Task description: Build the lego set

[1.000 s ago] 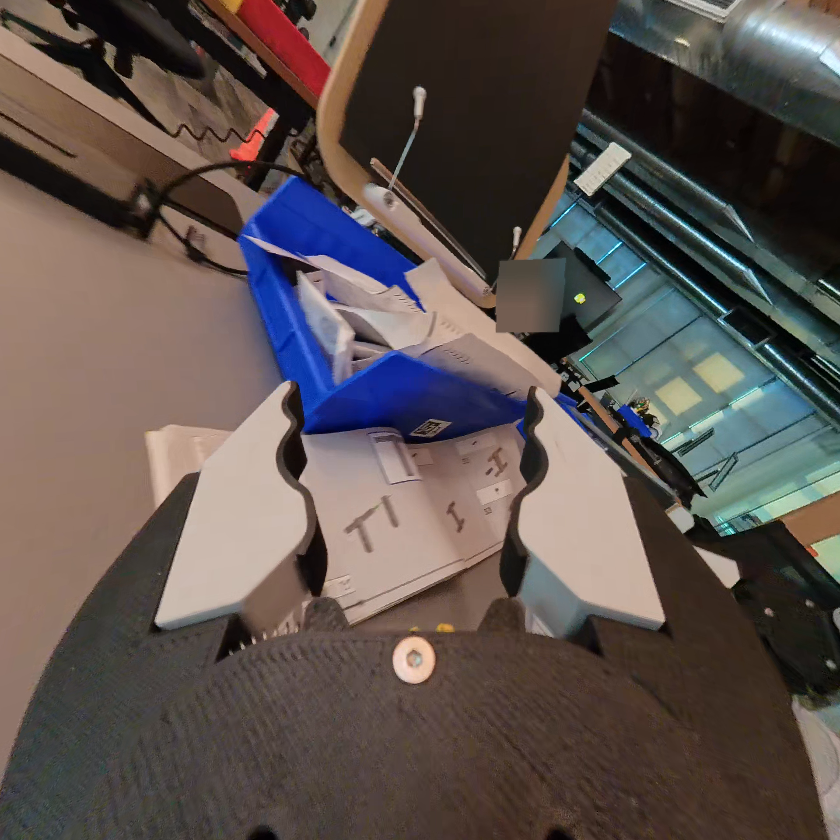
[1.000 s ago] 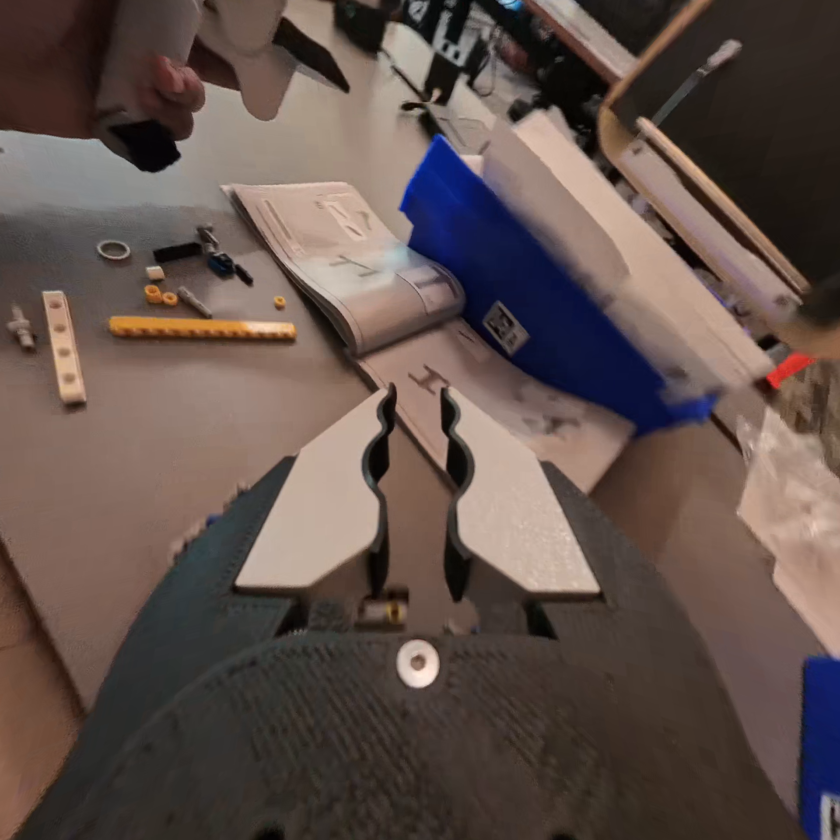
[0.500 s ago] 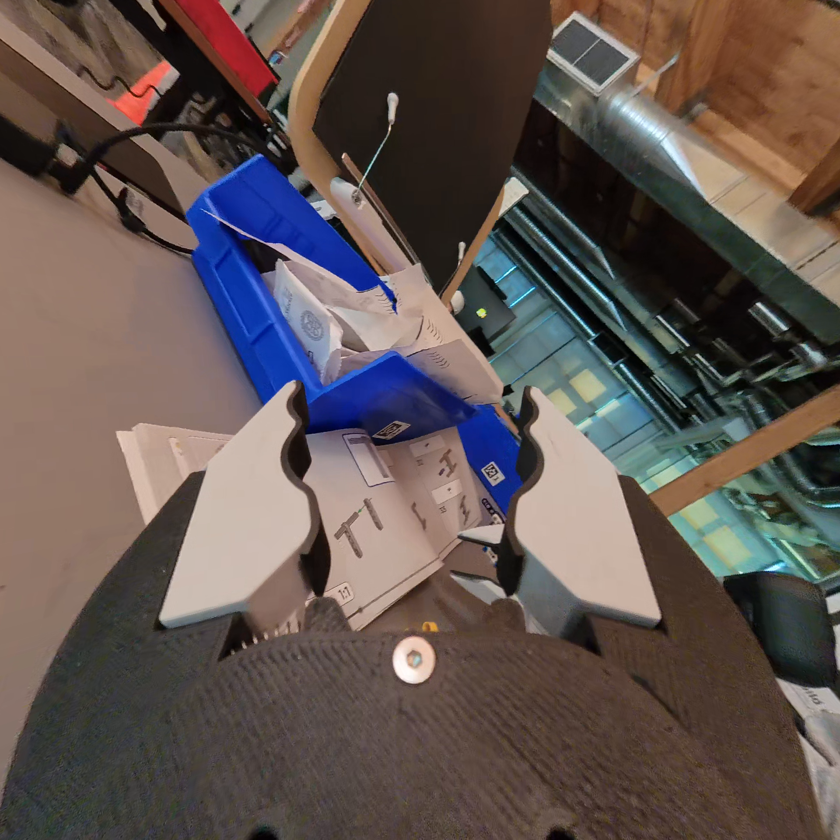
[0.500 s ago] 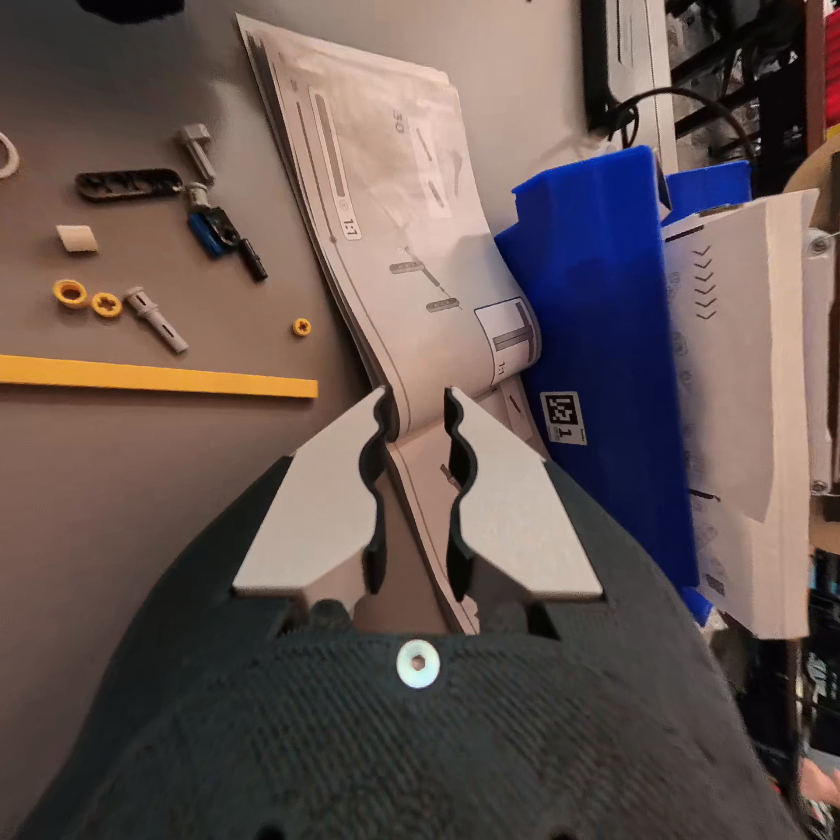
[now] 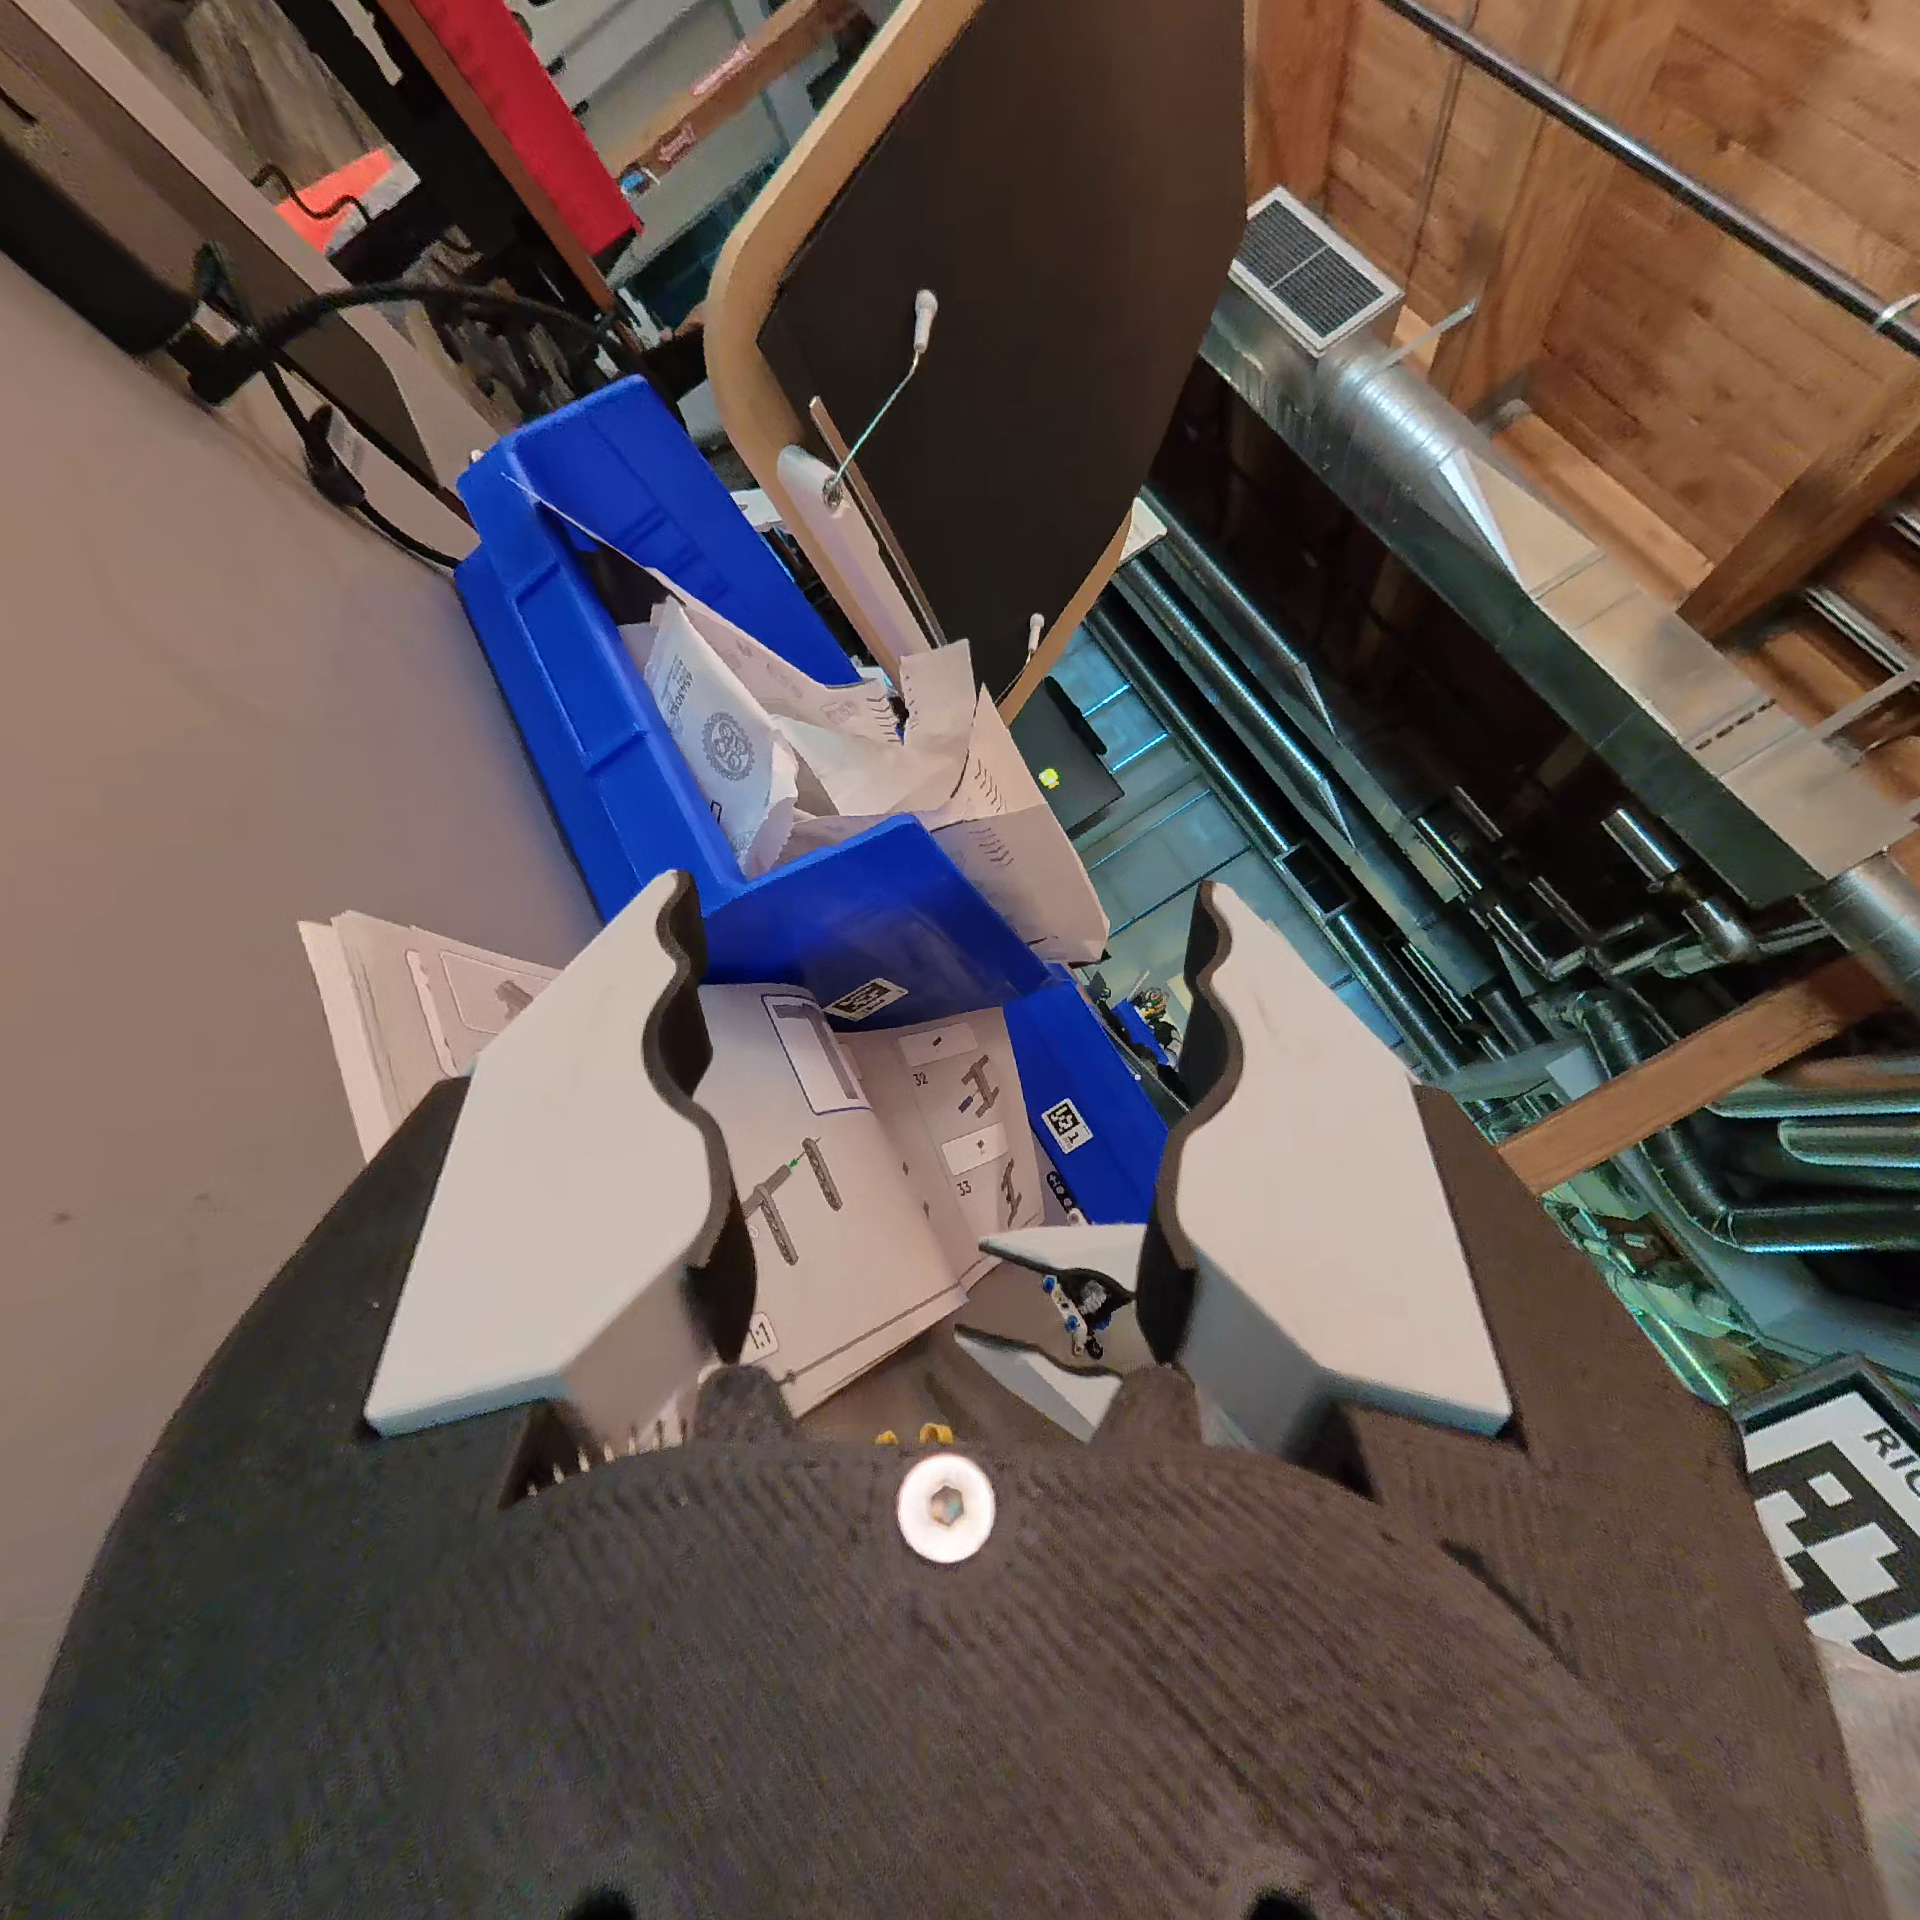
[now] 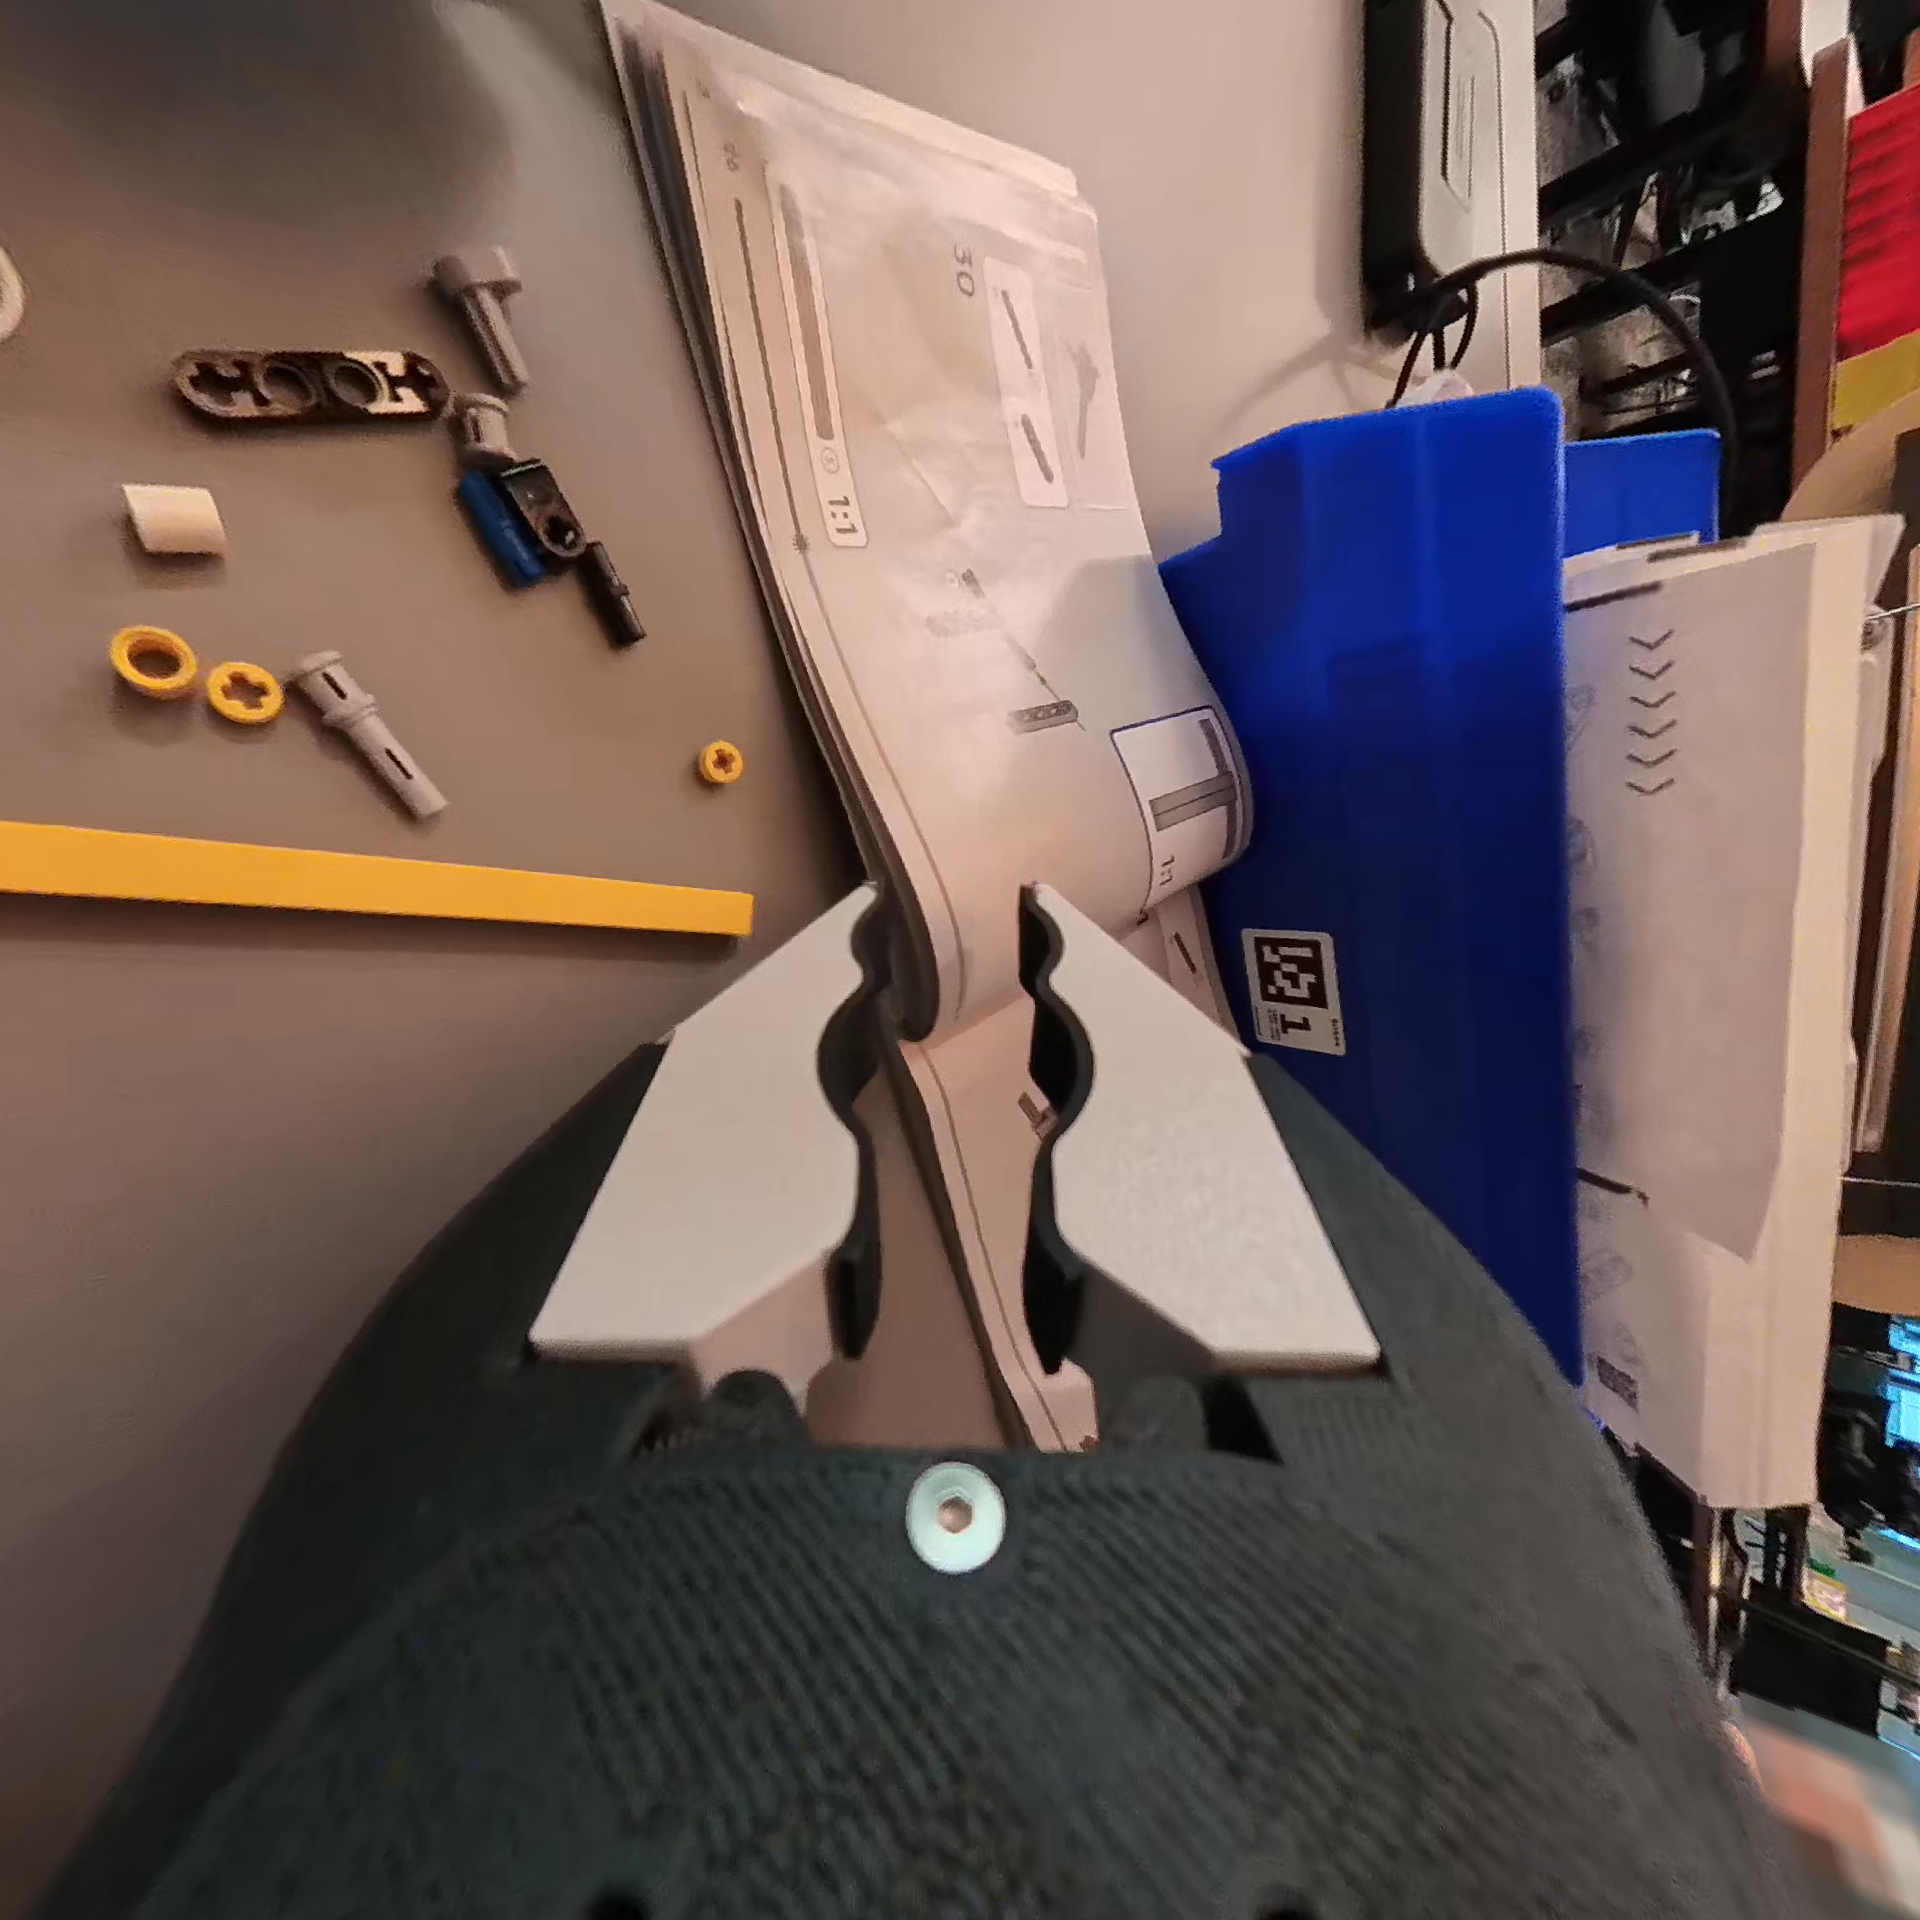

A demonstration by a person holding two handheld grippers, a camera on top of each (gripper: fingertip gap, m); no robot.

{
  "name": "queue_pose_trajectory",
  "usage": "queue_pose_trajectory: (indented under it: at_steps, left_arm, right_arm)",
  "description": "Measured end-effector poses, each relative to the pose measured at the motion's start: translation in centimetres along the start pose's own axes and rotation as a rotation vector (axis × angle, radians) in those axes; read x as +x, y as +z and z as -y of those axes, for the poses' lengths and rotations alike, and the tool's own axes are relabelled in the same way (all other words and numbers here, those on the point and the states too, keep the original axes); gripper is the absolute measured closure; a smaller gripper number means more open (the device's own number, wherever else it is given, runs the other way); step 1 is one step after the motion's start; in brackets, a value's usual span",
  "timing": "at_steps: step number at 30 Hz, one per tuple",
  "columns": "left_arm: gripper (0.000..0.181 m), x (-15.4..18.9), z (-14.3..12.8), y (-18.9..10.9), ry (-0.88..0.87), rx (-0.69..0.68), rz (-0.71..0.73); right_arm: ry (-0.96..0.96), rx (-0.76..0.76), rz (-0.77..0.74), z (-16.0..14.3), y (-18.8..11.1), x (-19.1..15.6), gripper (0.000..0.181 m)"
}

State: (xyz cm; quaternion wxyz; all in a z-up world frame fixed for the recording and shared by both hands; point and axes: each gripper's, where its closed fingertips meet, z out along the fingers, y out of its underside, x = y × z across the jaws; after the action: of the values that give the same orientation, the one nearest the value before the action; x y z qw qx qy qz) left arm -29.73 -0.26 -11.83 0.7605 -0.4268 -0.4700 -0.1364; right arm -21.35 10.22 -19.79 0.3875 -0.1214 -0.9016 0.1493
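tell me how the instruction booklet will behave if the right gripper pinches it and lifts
The instruction booklet would likely flop: its thin stacked pages already curl up against the blue bin. It looks light, so lifting should be easy, though loose pages may fan open. Being paper, it could crease or slip between the right gripper fingers.

A grey table [image 6: 312,1143] carries an open instruction booklet [image 6: 935,468] at upper centre, a blue bin [image 6: 1403,779] touching its right edge, a long yellow beam [image 6: 364,883] at left, and small loose pieces above it: yellow rings [image 6: 156,660], grey pins [image 6: 364,732], a black link [image 6: 312,387].
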Motion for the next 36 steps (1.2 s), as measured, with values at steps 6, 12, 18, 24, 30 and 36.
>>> queue_pose_trajectory:
  at_steps: [6, 12, 18, 24, 30, 36]
  left_arm:
    - [0.089, 0.2, -1.2, 0.6, 0.006, -0.033, 0.001]
    - [0.09, 0.4, -1.3, 0.6, 0.0, -0.032, -0.007]
    - [0.091, 0.2, -1.5, 0.7, -0.009, -0.039, -0.001]
    - [0.091, 0.2, -1.7, 0.8, -0.026, -0.04, -0.006]
    - [0.09, 0.1, -1.7, 0.8, -0.032, -0.041, -0.006]
    - [0.091, 0.2, -1.8, 0.8, -0.052, -0.04, -0.021]
  right_arm:
    - [0.037, 0.004, -0.044, -0.7, -0.1, 1.4, 0.16]
    - [0.049, -0.021, -0.166, -1.7, -1.1, 3.3, 0.167]
    - [0.113, -0.048, -0.185, -3.0, -1.3, 3.9, 0.168]
    - [0.077, 0.025, -0.002, -0.4, -0.3, 0.5, 0.152]
    - [0.054, -0.025, 0.014, -0.9, 0.7, 0.2, 0.148]
    - [0.066, -0.009, -0.009, -0.6, 0.1, 0.9, 0.151]
